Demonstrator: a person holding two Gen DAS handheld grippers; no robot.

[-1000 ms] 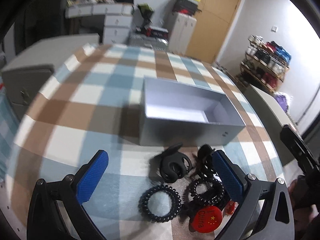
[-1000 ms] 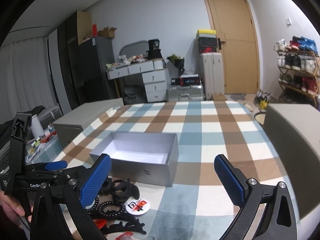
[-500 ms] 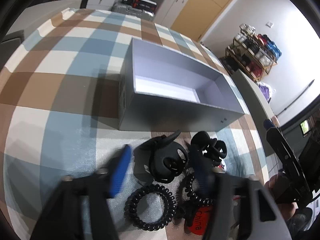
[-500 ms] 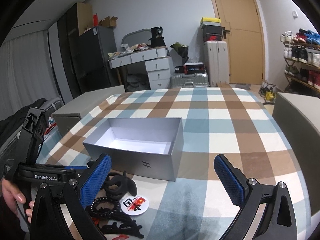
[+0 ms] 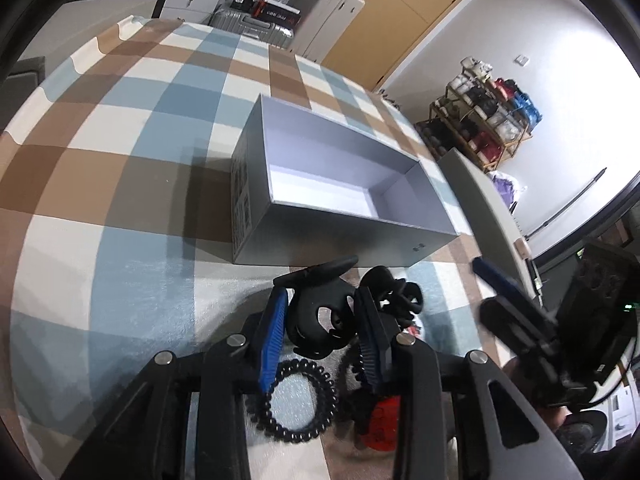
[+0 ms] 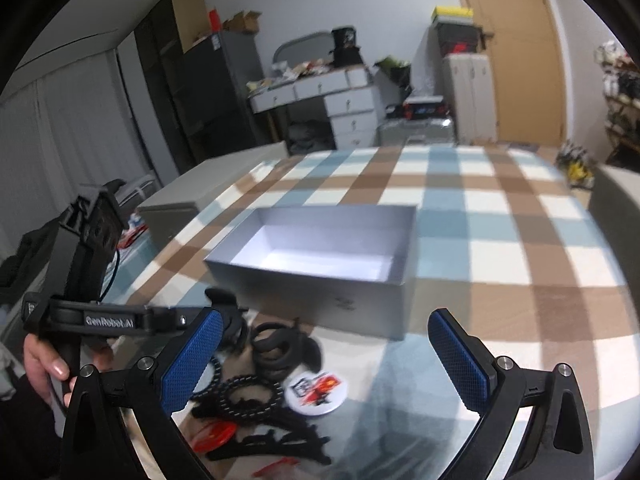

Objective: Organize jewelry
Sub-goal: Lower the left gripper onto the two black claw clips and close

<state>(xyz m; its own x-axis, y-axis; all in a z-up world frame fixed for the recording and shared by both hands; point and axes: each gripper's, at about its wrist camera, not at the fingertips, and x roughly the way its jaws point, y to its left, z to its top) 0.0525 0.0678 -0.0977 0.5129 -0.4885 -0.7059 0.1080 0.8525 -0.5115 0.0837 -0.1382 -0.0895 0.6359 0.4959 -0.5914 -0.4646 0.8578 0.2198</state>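
Note:
A pile of black hair accessories lies on the checked cloth in front of an open silver box (image 5: 340, 240). My left gripper (image 5: 322, 330) points down at the pile. Its jaws are closing, and the blue pads press both sides of a black claw clip (image 5: 320, 320). A second black claw clip (image 5: 396, 296) lies to its right, a black spiral hair tie (image 5: 296, 400) below it, and a red badge (image 5: 384, 424) under the right finger. My right gripper (image 6: 325, 316) hangs open above the pile, holding nothing, near a white badge (image 6: 316, 388) and a beaded tie (image 6: 248, 396).
The silver box (image 6: 320, 296) is empty inside and stands just behind the pile. A person's hand (image 6: 44, 364) grips the left tool's handle. Grey cabinets (image 6: 180, 204) flank the table. Drawers, suitcases, a door and a shoe rack (image 5: 492, 116) fill the room behind.
The left jaws have closed from wide apart onto the black claw clip, and the left gripper has tipped further down. The right gripper has sunk a little towards the pile, still open.

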